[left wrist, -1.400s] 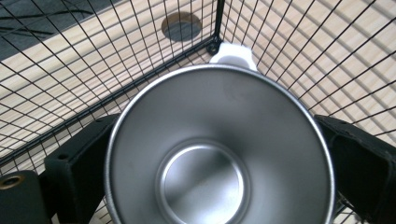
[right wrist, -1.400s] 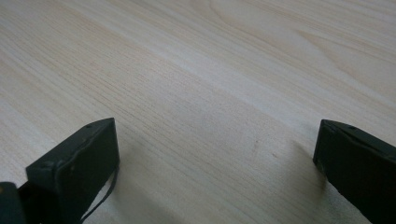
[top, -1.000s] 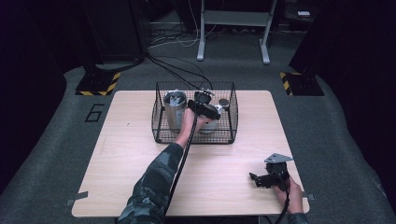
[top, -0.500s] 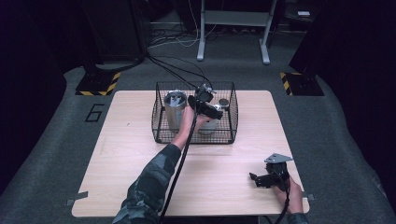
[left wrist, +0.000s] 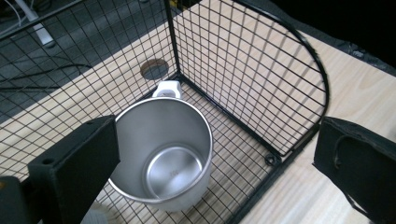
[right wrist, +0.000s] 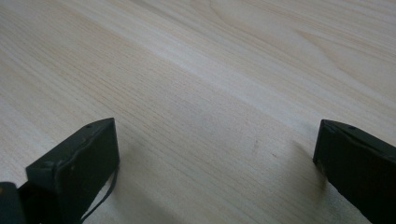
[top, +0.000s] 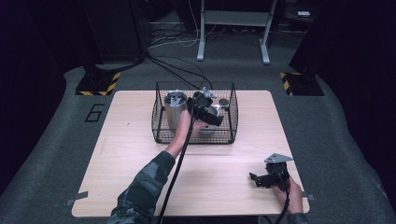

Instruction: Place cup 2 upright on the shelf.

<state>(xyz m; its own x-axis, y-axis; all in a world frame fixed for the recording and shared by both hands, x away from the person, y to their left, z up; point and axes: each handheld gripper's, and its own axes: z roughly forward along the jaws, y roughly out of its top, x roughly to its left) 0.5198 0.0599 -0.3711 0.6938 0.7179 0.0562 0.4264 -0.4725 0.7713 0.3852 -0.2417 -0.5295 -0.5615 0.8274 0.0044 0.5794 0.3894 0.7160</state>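
The left gripper [top: 211, 113] hangs wide open over the black wire basket [top: 229, 122], above a shiny steel cup [left wrist: 163, 151] standing upright inside, apparently without touching it. The right gripper [top: 261, 179] rests spread open on the pale wooden table [top: 116, 154].

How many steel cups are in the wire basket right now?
2. A tall steel cup stands in the wire basket's left part; a shorter steel cup stands right of it, under the open left gripper. The gripper may hide something more.
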